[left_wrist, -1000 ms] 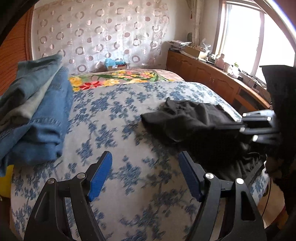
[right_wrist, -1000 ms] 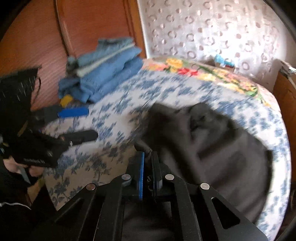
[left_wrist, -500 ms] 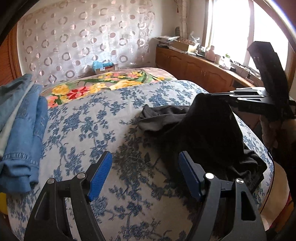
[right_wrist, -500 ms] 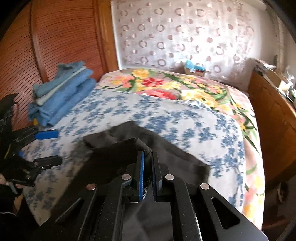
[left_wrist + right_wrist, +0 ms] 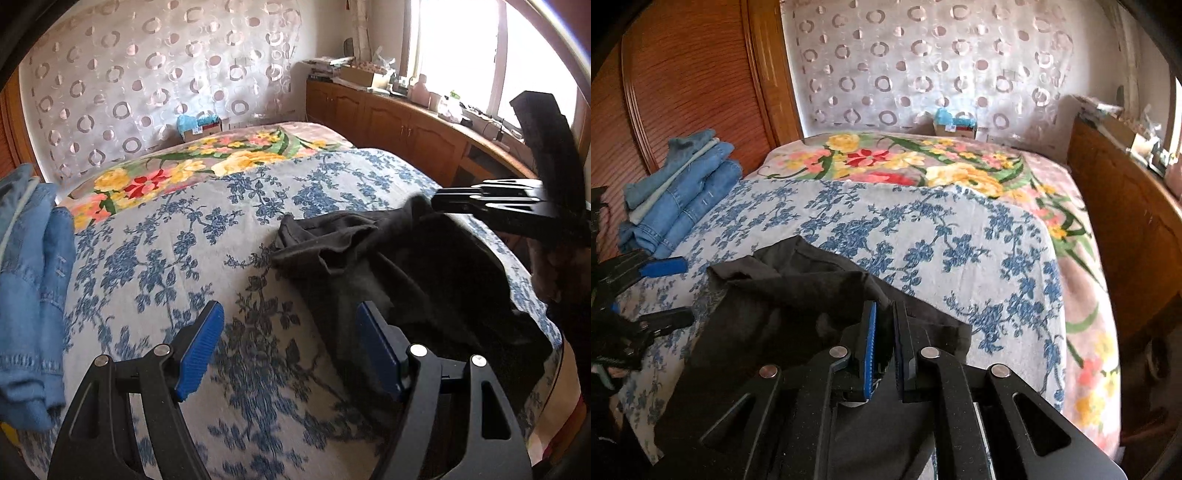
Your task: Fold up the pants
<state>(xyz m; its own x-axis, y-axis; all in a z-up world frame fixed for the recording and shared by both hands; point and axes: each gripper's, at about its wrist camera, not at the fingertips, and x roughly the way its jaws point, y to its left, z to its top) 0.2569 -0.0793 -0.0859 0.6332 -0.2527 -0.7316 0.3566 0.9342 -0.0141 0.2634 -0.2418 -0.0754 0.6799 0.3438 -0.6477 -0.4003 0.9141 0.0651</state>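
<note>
Right gripper (image 5: 884, 332) fingers clamp a lifted fold of the black pants (image 5: 424, 273) lying crumpled at the bed's (image 5: 229, 229) near edge, while left gripper (image 5: 291, 343) fingers stand wide apart, holding nothing.

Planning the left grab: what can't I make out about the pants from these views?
- Black pants, left wrist view: near end hidden behind the left gripper frame.
- Right wrist view: right gripper frame covers the pinched fabric; waistband or hem, cannot tell.
- Legs bunched, layout unreadable in either view.
</note>
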